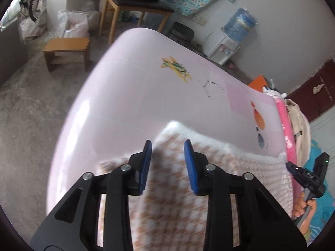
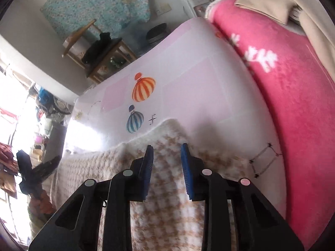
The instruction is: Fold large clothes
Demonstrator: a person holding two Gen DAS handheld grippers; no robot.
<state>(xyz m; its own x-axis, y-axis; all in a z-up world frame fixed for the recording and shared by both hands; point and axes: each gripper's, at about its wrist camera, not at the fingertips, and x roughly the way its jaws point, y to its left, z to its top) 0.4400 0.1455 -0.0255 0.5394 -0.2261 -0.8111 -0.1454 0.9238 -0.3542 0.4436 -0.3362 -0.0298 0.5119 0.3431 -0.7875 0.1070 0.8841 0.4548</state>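
A fluffy white garment with a tan houndstooth pattern (image 1: pixel 240 167) lies flat on the pale pink bed sheet (image 1: pixel 136 94), its white furry edge towards the far side. My left gripper (image 1: pixel 168 144) hovers over the garment's left part with its blue pads apart and nothing pinched between them. In the right wrist view the same garment (image 2: pixel 94 167) spreads under my right gripper (image 2: pixel 167 146), whose jaws also stand apart with no cloth between them. Each gripper shows in the other's view, the right gripper (image 1: pixel 303 175) at the far right and the left gripper (image 2: pixel 31 173) at the far left, both held by a hand.
A bright pink blanket (image 2: pixel 293 104) and a beige garment (image 2: pixel 282 0) lie along the right side of the sheet (image 2: pixel 199 73). Off the bed stand a low wooden stool (image 1: pixel 67 48), a chair (image 1: pixel 136 6) with a black bag, and a water dispenser (image 1: pixel 226 44).
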